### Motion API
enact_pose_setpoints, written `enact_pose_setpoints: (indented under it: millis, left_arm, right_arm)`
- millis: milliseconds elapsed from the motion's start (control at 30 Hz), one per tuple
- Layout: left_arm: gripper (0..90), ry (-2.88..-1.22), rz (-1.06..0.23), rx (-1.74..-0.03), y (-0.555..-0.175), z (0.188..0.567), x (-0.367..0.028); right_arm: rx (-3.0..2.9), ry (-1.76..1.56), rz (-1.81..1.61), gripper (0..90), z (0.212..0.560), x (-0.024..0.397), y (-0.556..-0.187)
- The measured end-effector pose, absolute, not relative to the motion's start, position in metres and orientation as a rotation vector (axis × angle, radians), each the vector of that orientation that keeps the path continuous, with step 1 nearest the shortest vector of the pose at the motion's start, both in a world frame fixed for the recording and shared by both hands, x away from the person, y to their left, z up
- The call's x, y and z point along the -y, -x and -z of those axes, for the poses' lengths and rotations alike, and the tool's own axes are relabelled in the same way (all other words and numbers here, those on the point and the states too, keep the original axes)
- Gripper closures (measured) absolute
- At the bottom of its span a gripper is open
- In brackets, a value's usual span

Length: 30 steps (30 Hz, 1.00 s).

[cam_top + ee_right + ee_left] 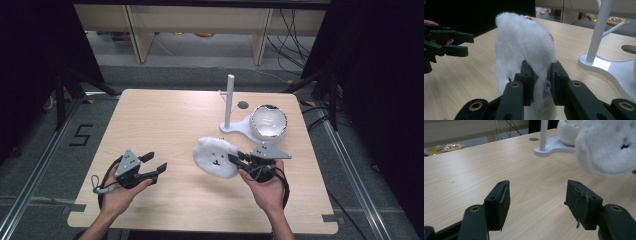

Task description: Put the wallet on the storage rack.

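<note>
Two grippers: right gripper (239, 161) was clamped on the fluffy white pouch (216, 157); left gripper (154, 166) gaped, nothing between
Pouch lay: off to the left one's right, well apart; right hand nearer

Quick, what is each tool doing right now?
Left tool: open, holding nothing.
Right tool: shut on the fluffy white toy.
</note>
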<state>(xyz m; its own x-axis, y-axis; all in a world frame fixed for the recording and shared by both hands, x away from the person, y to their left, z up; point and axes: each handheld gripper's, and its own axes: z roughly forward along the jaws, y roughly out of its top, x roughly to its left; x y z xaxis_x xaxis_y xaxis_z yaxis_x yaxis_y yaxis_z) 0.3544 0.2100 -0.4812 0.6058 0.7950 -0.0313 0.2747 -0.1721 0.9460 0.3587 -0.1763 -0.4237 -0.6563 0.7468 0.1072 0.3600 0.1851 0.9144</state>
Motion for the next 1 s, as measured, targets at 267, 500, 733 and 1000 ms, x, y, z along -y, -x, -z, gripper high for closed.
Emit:
enact_pose_setpoints:
  millis: [267, 500, 733, 1000]
  left_arm:
    - [36.1, -1.679, -0.659, -0.918, -0.35, 0.504, -0.229]
    - [36.3, -1.663, -0.681, -0.931, -0.348, 0.515, -0.232]
    - [36.5, -1.658, -0.686, -0.933, -0.347, 0.519, -0.233]
    - [36.7, -1.658, -0.683, -0.934, -0.346, 0.523, -0.233]
  right_arm:
    - [-2.085, -1.055, -1.48, 76.0, 0.423, 0.179, -0.357]
    - [-2.062, -1.072, -1.473, 75.9, 0.421, 0.186, -0.356]
    - [-2.023, -1.095, -1.475, 75.9, 0.418, 0.195, -0.355]
    - [-1.984, -1.101, -1.478, 75.8, 0.414, 0.207, -0.356]
